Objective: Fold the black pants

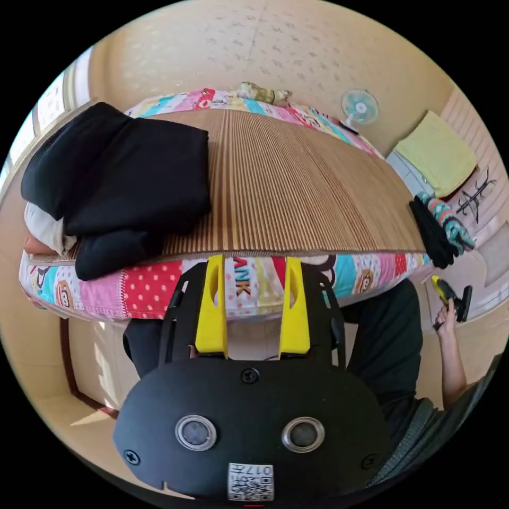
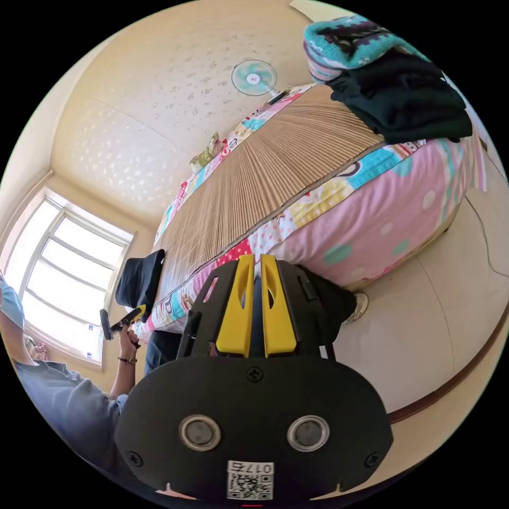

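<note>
Pants [image 1: 116, 175], black and already folded into a thick bundle, lie on the corner of the striped bamboo mat [image 1: 297, 185] that covers the bed [image 1: 148, 289]. In the left gripper view the bundle sits on the left part of the mat with its long axis running from the mat's near edge toward the far side, one end spilling over that edge onto the patterned sheet, and something pale and folded tucked under its left side. The left gripper [image 1: 253, 265] hangs in front of the bed's side with its yellow jaws set apart and nothing between them; the sheet shows through the gap. At the mat's other near corner lies a second pile of clothes [image 1: 440, 230], dark cloth under a teal patterned knit. The right gripper [image 1: 450, 297] shows low at the right of that view, held in a hand [image 1: 446, 315] beside the person's dark trouser leg; its jaws cannot be made out from there. In the right gripper view the right gripper [image 2: 253, 261] has its yellow jaws brought almost together, only a thin slit between them, holding nothing, pointed along the bed's pink side. The pants [image 2: 140, 283] appear far off by the window [image 2: 63, 281], hanging over the mat's end, with the left gripper [image 2: 123, 321] just below them. A fan [image 2: 254, 78] stands against the far wall.
</note>
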The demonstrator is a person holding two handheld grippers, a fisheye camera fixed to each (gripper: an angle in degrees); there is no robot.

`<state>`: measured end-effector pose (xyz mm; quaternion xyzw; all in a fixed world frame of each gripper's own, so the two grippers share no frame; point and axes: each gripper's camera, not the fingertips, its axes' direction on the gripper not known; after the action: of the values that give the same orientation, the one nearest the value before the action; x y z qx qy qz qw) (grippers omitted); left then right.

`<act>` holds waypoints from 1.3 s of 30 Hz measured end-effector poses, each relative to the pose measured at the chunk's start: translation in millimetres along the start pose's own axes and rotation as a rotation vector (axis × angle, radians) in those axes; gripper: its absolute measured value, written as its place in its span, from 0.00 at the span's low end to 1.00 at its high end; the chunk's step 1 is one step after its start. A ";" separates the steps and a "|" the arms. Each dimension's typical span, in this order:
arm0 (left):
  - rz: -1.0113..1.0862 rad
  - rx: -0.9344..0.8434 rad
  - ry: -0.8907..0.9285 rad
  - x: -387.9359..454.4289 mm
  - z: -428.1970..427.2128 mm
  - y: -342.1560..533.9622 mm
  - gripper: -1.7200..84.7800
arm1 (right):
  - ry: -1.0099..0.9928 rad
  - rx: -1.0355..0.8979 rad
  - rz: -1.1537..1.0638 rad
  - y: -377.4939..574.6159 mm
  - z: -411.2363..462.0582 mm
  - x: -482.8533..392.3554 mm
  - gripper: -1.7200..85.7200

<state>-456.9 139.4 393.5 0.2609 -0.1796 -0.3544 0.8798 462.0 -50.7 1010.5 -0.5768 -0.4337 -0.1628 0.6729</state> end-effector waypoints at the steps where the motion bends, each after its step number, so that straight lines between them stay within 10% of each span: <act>1: -0.021 0.033 0.035 -11.1 -7.7 -6.7 0.21 | -0.010 -0.034 -0.012 9.8 18.4 -4.0 0.05; 14: -0.172 0.270 -0.379 -38.8 77.7 -19.8 0.11 | 0.036 -0.176 -0.213 61.4 127.1 -22.8 0.03; 22: -0.194 0.373 -0.050 -66.2 34.6 30.8 0.01 | 0.032 -0.259 -0.240 112.0 194.4 12.5 0.03; 39: 0.951 -0.077 0.604 196.0 88.0 66.0 0.01 | -0.082 -0.413 -0.421 176.0 374.4 19.6 0.05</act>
<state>-331.9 10.1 528.2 0.2090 -0.0045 0.1653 0.9638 451.6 347.8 898.3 -0.6051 -0.5282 -0.3601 0.4745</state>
